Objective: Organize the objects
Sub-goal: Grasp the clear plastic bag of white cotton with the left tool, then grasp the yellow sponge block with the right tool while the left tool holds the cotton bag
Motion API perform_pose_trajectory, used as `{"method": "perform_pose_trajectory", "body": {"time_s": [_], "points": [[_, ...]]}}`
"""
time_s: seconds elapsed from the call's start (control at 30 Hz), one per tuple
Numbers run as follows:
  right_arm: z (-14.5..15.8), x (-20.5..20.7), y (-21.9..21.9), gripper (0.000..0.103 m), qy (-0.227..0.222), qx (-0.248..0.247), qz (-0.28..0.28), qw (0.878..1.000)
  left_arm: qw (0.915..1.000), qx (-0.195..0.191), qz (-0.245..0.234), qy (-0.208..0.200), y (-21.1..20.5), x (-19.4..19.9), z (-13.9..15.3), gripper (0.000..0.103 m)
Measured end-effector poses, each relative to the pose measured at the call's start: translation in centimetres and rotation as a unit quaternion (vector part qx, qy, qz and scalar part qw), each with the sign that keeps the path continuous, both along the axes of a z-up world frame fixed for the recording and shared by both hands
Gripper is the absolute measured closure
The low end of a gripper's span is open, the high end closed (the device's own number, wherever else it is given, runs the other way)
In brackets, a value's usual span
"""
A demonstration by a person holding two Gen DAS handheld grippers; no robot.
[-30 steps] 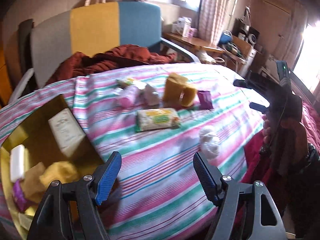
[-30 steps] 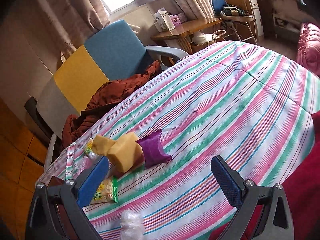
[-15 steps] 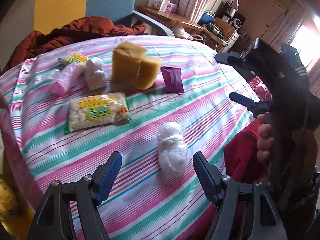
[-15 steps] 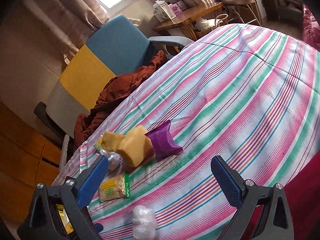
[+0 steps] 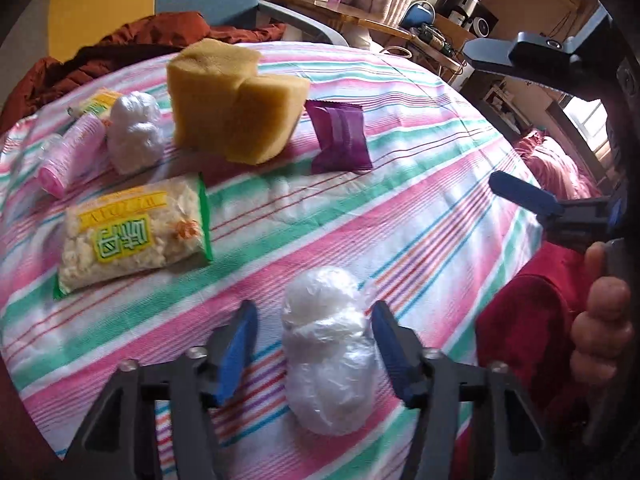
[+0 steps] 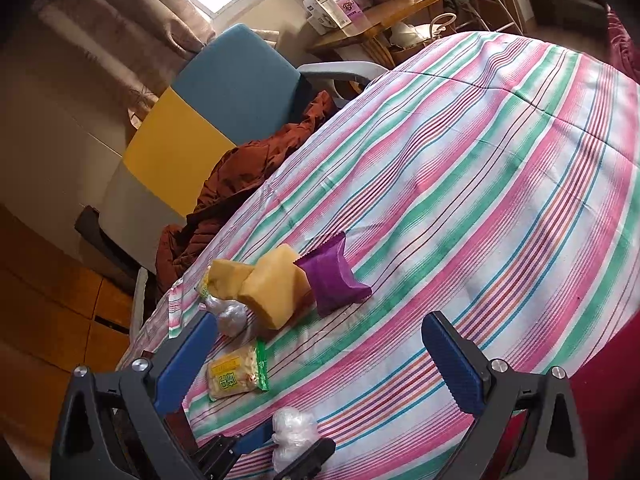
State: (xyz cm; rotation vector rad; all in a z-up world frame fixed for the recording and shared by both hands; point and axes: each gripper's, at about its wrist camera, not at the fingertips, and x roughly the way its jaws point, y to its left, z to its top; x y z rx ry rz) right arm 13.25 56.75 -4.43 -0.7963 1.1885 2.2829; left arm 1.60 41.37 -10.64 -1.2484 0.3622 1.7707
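Note:
On the striped tablecloth (image 5: 400, 208) lie a white plastic-wrapped bundle (image 5: 328, 360), a yellow-green snack packet (image 5: 132, 236), a yellow sponge (image 5: 232, 96), a purple sachet (image 5: 340, 136), a second white bundle (image 5: 134, 132) and a pink bottle (image 5: 72, 152). My left gripper (image 5: 314, 344) is open, its blue fingers on either side of the near white bundle; I cannot tell whether they touch it. The right wrist view shows that bundle (image 6: 292, 438) between the left fingers. My right gripper (image 6: 320, 360) is open and empty above the cloth, also seen at the right of the left wrist view (image 5: 524, 196).
A blue, yellow and grey armchair (image 6: 208, 120) with a rust-brown garment (image 6: 256, 176) stands behind the table. A wooden side table (image 6: 376, 20) with boxes is beyond it. A red cloth (image 5: 532, 320) hangs at the table's right edge.
My left gripper has swung right and come down around the near white bundle, its jaws narrower than before. The brown box has left its view. The right gripper has drawn back slightly.

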Motion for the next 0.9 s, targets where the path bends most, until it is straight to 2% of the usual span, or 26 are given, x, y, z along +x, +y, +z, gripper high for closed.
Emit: {"method": "perform_pose_trajectory", "body": {"time_s": [0.03,0.13,0.3,0.5,0.6,0.83,0.9], "points": [[0.0,0.0,0.0,0.0,-0.001,0.002,0.001,1.0,1.0,-0.001,0.002,0.005,-0.3,-0.1,0.0,0.065],[0.0,-0.3,-0.2,0.0,-0.006,0.007,0.007,1.0,0.9999,0.007,0.006,-0.002,-1.4,-0.9,0.0,0.065],[-0.1,-0.8,-0.7,0.0,-0.017,0.017,0.017,1.0,0.9996,0.0,0.014,0.024,-3.6,-0.3,0.5,0.065],[-0.4,-1.8,-1.4,0.0,-0.037,0.026,0.042,0.998,0.9984,0.019,0.026,0.046,-8.1,0.2,0.5,0.065],[-0.5,-2.4,-2.1,0.0,-0.049,0.04,0.061,0.996,0.9981,0.025,0.024,0.052,-9.0,0.5,0.4,0.065],[-0.1,-4.8,-4.6,0.002,-0.077,0.085,0.13,0.985,0.9976,0.035,0.013,0.058,-8.7,0.8,0.0,0.066],[0.9,-6.5,-5.2,0.002,-0.084,0.115,0.155,0.978,0.9977,0.041,0.013,0.052,-8.9,0.6,0.0,0.066]]}}
